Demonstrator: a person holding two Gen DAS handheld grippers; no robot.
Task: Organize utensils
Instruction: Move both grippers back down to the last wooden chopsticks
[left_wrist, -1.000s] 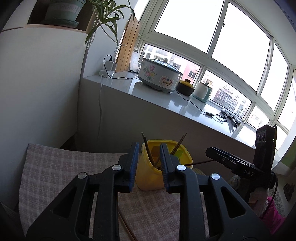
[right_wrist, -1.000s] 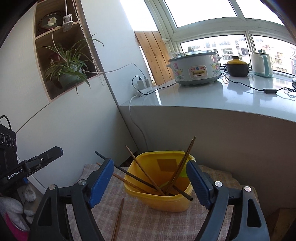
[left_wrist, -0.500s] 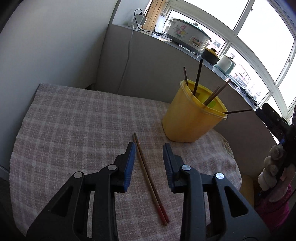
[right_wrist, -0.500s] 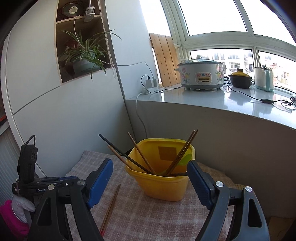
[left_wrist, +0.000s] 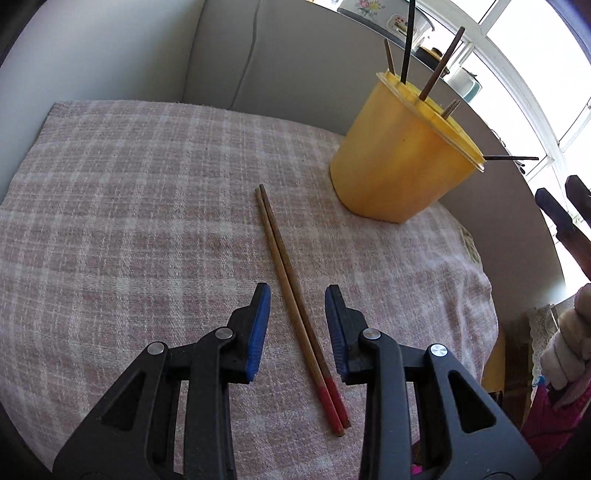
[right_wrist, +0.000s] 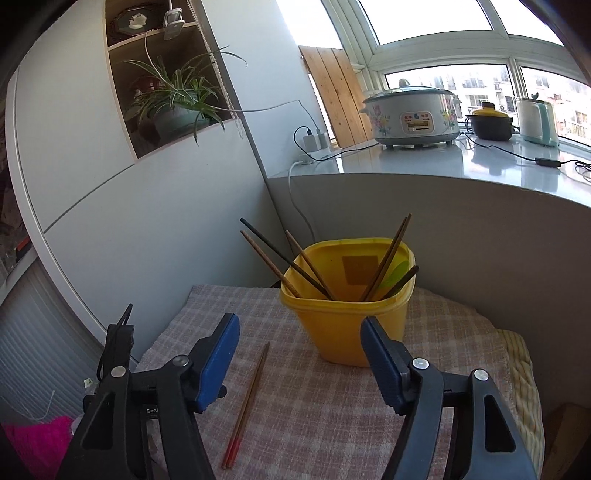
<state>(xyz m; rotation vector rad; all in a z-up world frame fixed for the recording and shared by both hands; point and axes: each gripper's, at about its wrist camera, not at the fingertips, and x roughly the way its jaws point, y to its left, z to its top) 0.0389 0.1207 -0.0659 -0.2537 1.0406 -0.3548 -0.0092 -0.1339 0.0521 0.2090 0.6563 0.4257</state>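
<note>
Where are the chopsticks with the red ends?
The chopsticks lie flat on the checked cloth, side by side. In the left wrist view they sit between the open left gripper's fingers, with the yellow tub beyond them to the right.

Home kitchen nook – rice cooker (right_wrist: 412, 120), kettle (right_wrist: 535, 120), potted plant (right_wrist: 177, 107).

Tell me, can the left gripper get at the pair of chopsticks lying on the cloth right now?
Probably yes. The left gripper is open with the chopsticks lying between its pads, untouched, on the checked cloth. Nothing covers them, and the yellow tub stands clear behind.
</note>
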